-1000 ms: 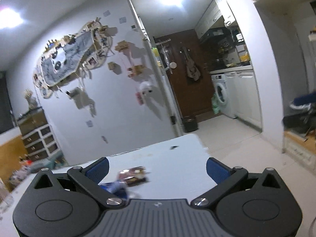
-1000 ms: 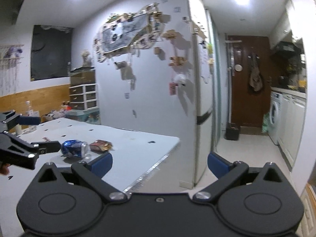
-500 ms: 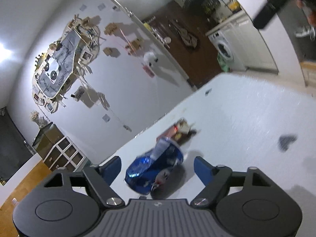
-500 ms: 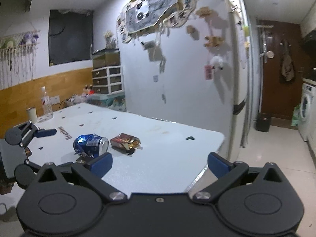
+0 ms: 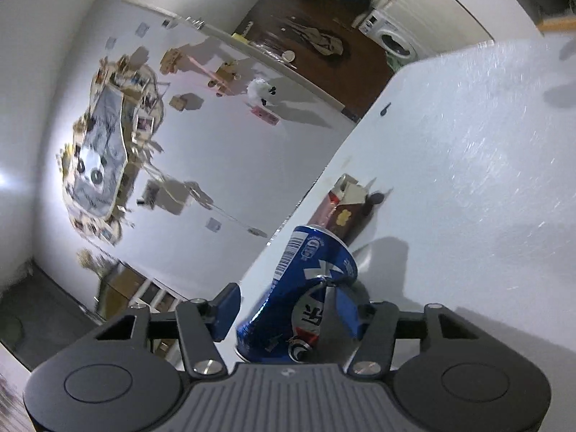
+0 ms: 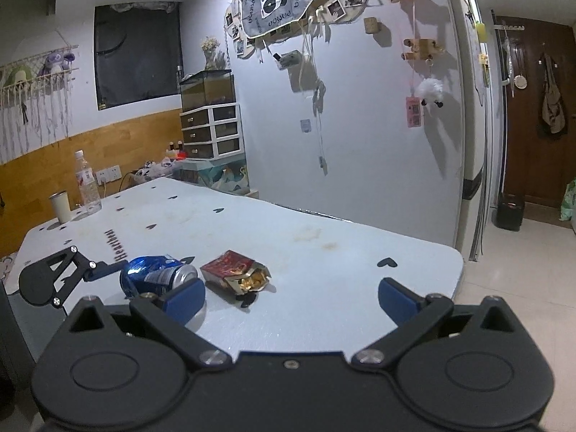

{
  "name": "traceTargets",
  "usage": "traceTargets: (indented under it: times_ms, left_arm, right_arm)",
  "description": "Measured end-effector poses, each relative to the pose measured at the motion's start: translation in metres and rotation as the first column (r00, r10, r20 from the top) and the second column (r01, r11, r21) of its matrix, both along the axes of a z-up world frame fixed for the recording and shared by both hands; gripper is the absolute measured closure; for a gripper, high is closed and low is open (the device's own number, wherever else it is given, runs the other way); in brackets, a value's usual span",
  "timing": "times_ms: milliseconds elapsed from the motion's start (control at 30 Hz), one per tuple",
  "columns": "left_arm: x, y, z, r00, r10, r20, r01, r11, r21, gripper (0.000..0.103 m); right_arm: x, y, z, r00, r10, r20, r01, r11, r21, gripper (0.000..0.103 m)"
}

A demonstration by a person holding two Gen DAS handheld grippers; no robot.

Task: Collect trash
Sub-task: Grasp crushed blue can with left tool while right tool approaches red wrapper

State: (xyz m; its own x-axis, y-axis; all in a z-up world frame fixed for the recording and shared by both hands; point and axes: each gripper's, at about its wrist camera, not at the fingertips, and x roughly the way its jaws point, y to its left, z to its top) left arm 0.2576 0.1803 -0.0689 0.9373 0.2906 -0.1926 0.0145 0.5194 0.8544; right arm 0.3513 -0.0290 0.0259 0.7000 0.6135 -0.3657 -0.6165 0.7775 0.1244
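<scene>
Left gripper (image 5: 286,306): jaws closing, a dented blue can (image 5: 306,288) lying on its side between them; the right blue pad appears to touch the can's dented flank, the left pad stands just clear of it, so contact is only partly made. The can's near end is partly cut off behind the gripper body. Right gripper (image 6: 291,297): jaws wide apart, nothing between them, hovering over the white table (image 6: 324,226). Snack packet (image 6: 235,271): red and gold, torn open, lying just beside the can's far end, contents too small to make out. In the left wrist view the packet is half hidden behind the can. Far table edge: clear bottle (image 6: 86,187) and a cup (image 6: 60,207), well apart from the trash. Printed lettering on the table partly hidden, unreadable.
</scene>
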Motion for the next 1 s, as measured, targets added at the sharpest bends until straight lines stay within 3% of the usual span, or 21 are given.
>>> traceTargets:
  times_ms: [100, 167, 367, 467, 533, 667, 800, 1000]
  left_arm:
    - [0.009, -0.001, -0.003, 1.0, -0.006, -0.008, 0.007, 0.998, 0.06, 0.051]
    - [0.017, 0.001, -0.002, 0.999, -0.006, -0.038, 0.008, 0.998, 0.056, 0.056]
    - [0.039, 0.008, 0.0, 0.998, -0.003, -0.056, 0.007, 0.997, 0.076, 0.055]
    - [0.048, 0.013, 0.006, 0.999, 0.003, -0.039, -0.003, 1.0, 0.015, 0.06]
    - [0.052, 0.017, 0.011, 1.0, 0.007, -0.007, -0.007, 0.999, -0.049, 0.071]
    - [0.053, 0.025, 0.019, 0.999, 0.007, 0.042, 0.001, 0.98, -0.198, 0.072]
    - [0.052, 0.031, 0.02, 0.998, -0.006, 0.065, 0.022, 0.971, -0.239, 0.072]
    - [0.048, 0.057, 0.038, 0.995, 0.008, 0.098, 0.032, 0.918, -0.395, 0.081]
  right_arm:
    - [0.004, 0.004, 0.001, 1.0, 0.007, -0.007, -0.007, 1.0, 0.005, 0.0]
    - [0.006, 0.006, 0.001, 1.0, 0.004, -0.006, -0.004, 1.0, 0.003, 0.0]
    - [0.015, 0.014, 0.002, 1.0, 0.005, -0.019, -0.006, 1.0, -0.021, 0.0]
    - [0.022, 0.021, 0.001, 1.0, -0.002, -0.028, 0.001, 1.0, -0.028, 0.0]
    - [0.026, 0.025, 0.0, 0.999, -0.004, -0.039, 0.004, 1.0, -0.022, 0.0]
    - [0.033, 0.034, -0.004, 0.998, -0.002, -0.061, 0.001, 1.0, -0.02, 0.0]
    - [0.041, 0.049, -0.009, 0.997, 0.014, -0.078, -0.016, 1.0, -0.027, 0.002]
    - [0.065, 0.078, -0.012, 0.99, 0.009, -0.14, -0.011, 1.0, -0.013, 0.011]
